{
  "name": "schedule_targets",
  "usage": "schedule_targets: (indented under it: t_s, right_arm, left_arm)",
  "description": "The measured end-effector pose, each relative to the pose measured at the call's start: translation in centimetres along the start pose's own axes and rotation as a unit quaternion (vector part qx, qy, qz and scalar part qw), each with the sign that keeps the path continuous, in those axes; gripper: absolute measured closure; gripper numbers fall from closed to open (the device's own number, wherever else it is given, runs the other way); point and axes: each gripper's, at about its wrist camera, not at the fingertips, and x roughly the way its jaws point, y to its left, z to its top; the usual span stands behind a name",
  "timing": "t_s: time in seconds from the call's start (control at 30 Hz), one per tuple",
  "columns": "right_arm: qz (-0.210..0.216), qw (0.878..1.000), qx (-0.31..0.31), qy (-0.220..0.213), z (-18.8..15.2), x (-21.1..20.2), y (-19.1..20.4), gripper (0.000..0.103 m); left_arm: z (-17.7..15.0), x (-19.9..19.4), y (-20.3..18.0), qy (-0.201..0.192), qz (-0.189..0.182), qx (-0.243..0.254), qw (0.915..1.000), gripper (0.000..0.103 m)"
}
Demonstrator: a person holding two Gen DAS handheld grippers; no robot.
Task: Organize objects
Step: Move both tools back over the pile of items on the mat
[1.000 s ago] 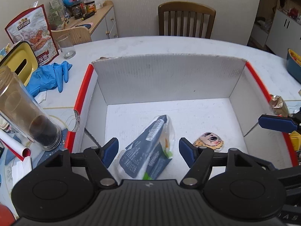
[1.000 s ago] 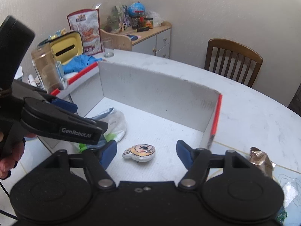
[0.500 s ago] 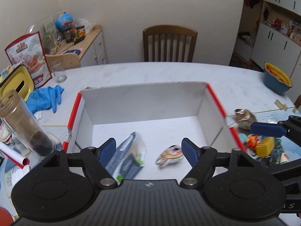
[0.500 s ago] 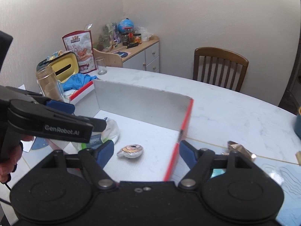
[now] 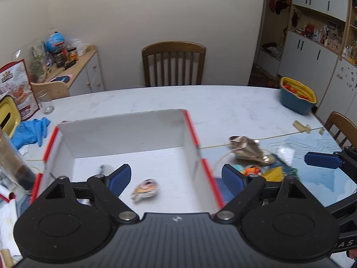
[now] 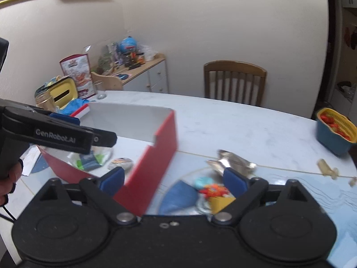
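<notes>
A white cardboard box with red edges sits on the table. Inside lie a round cartoon-face packet and a blue-green plastic bag. To the right of the box are a crumpled gold wrapper, an orange toy and a yellow piece. My left gripper is open and empty above the box's near right corner. My right gripper is open and empty above the box's right wall and the small items.
A blue basket with a yellow insert stands at the far right. Blue gloves, a glass, a jar and a snack bag crowd the left. A chair stands behind the table.
Both grippers have pulled up and back from the box and swung to the right, bringing the items right of the box into view. Both stay open and empty.
</notes>
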Motion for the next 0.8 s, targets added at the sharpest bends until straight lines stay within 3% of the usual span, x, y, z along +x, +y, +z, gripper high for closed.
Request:
schedule_targets:
  t_s: [0.17, 0.3, 0.37, 0.6, 0.8]
  right_arm:
    - [-0.022, 1.000, 0.010, 0.001, -2.3, -2.3, -4.2, 0.004]
    - [-0.043, 0.999, 0.019, 0.015, -4.2, -3.4, -7.8, 0.004]
    - [-0.052, 0.998, 0.020, 0.023, -5.2, -3.7, -9.4, 0.004]
    - [-0.060, 0.997, 0.021, 0.048, -7.4, -3.7, -13.6, 0.004]
    - [-0.042, 0.996, 0.020, 0.069, -8.5, -2.7, -15.5, 0.004]
  left_arm:
    - [-0.1, 0.4, -3.5, -0.005, -0.018, 0.012, 0.9997, 0.014]
    - [-0.5, 1.0, -6.2, -0.005, -0.032, 0.021, 0.9993, 0.002]
    - [-0.8, 1.3, -7.5, -0.005, -0.041, 0.022, 0.9989, 0.002]
    - [-3.2, 3.9, -11.6, 0.037, -0.063, 0.030, 0.9969, 0.000]
    - [-6.0, 5.5, -13.8, 0.069, -0.079, 0.024, 0.9942, 0.000]
